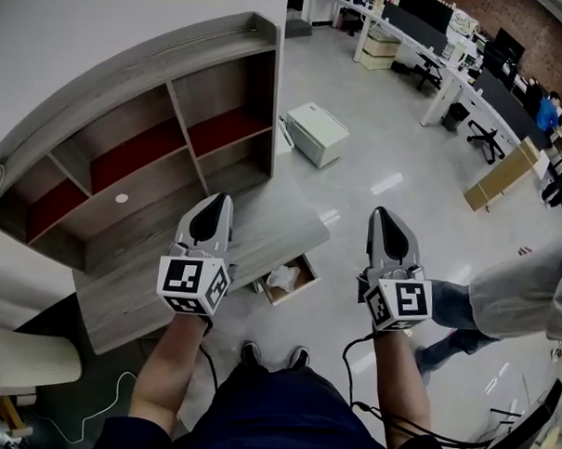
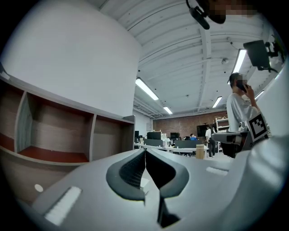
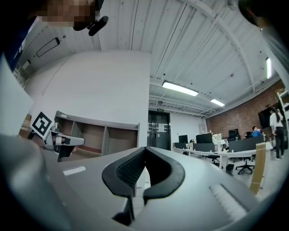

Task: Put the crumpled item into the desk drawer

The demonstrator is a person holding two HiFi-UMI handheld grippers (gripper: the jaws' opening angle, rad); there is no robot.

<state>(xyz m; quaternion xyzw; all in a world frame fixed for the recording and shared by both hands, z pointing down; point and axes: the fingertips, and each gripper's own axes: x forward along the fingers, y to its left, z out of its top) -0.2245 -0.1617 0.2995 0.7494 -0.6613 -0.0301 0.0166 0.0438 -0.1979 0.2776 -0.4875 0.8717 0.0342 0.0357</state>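
An open wooden drawer [image 1: 308, 270] sticks out below the front edge of the grey desk [image 1: 271, 232], and a crumpled white item [image 1: 281, 278] lies inside it. My left gripper [image 1: 223, 199] is held over the desk top, above and left of the drawer, jaws pressed together with nothing between them. My right gripper [image 1: 381, 212] hovers over the floor to the drawer's right, also shut and empty. Both gripper views point level across the room: the left gripper [image 2: 145, 151] and right gripper [image 3: 145, 149] show closed tips, and the drawer is out of sight there.
A shelf unit [image 1: 145, 152] with red-backed compartments stands on the desk's rear. A white box [image 1: 317, 132] sits on the floor beyond. A person [image 1: 524, 295] stands close at right. A white chair [image 1: 24, 357] is at lower left. Office desks [image 1: 437, 58] fill the far room.
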